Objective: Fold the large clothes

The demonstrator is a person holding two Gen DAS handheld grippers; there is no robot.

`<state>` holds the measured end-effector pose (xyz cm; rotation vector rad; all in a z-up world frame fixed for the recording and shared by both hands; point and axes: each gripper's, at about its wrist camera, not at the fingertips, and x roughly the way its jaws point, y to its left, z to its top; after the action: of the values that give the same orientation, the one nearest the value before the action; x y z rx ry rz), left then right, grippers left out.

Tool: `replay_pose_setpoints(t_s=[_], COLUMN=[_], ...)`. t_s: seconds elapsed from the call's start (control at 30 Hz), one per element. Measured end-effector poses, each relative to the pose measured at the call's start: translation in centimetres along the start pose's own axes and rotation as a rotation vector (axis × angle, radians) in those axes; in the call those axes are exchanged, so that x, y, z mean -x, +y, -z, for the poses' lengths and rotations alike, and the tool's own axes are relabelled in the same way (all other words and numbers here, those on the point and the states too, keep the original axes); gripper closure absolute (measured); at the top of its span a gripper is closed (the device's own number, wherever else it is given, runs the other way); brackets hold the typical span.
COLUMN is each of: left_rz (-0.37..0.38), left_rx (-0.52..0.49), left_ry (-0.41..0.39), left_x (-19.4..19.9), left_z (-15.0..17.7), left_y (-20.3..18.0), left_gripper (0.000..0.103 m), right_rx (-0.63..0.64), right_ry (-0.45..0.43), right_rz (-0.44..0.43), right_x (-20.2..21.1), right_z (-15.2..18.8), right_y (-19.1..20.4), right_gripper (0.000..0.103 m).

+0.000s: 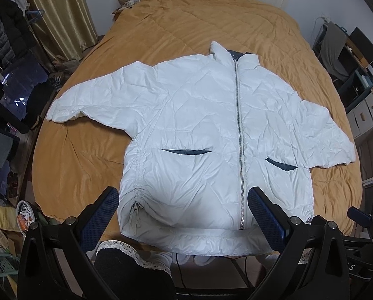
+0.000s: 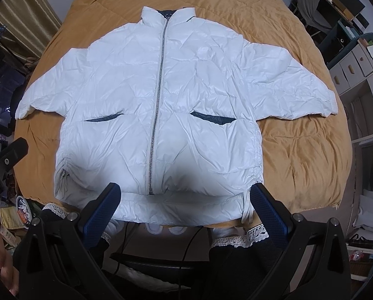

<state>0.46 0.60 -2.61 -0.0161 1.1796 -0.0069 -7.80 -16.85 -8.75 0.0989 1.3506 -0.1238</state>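
Note:
A white puffer jacket (image 1: 199, 130) (image 2: 161, 105) lies face up on the bed, zipped shut, both sleeves spread sideways, collar pointing away from me. Its hem hangs slightly over the near bed edge. In the left wrist view my left gripper (image 1: 182, 200) hovers open above the hem's left half, its blue pads wide apart with nothing between them. In the right wrist view my right gripper (image 2: 185, 196) is open above the hem's right half, near the drawstring cord (image 2: 246, 207). The right gripper's tip (image 1: 361, 215) shows at the left view's lower right, and the left gripper's body (image 2: 9, 155) at the right view's left edge.
The mustard quilted bedspread (image 1: 186, 25) (image 2: 299, 150) covers the bed. Shelving and storage boxes (image 1: 366, 110) stand at the right side. Curtains (image 1: 56, 10) and dark clothes fill the left. Clutter lies on the floor at lower left (image 1: 24, 212). A person's legs and socks (image 2: 226, 235) stand at the near edge.

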Motion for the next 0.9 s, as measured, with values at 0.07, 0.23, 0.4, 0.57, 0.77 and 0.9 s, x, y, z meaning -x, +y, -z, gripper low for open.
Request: replay_pose_setpoints(t_s=[0.07,0.23,0.4,0.57,0.77,0.9], left_rz=[0.001,0.008,0.027,0.048,0.285,0.490], left_rx=[0.001,0.009,0.025,0.047,0.198,0.489], left_ry=[0.001,0.010,0.020,0.042,0.037,0.050], left_x=[0.0,-0.2,-0.5,-1.3,-4.9,-11.8], left_z=[0.0,0.1,-0.1,-0.4,-3.0,-4.2], left_y=[0.0,0.4,1.3,2.9,12.6,24.5], left_gripper=[0.000,0.000,0.000,0.000,0.000,0.000], right_rx=[0.000,-0.001,-0.007,-0.002,0.005,-0.004], right_ry=[0.000,0.002,0.004,0.006,0.018,0.046], right_rz=[-0.001,-0.002,-0.003,-0.003,-0.009,-0.035], right_x=[-0.1,-0.3,-0.4,-0.4,-0.4,-0.4], right_z=[-0.1,0.2,1.0,0.7,1.5,1.5], right_y=[-0.2,0.0,0.4,0.3,0.7,0.0], right_gripper=[0.000,0.000,0.000,0.000,0.000,0.000])
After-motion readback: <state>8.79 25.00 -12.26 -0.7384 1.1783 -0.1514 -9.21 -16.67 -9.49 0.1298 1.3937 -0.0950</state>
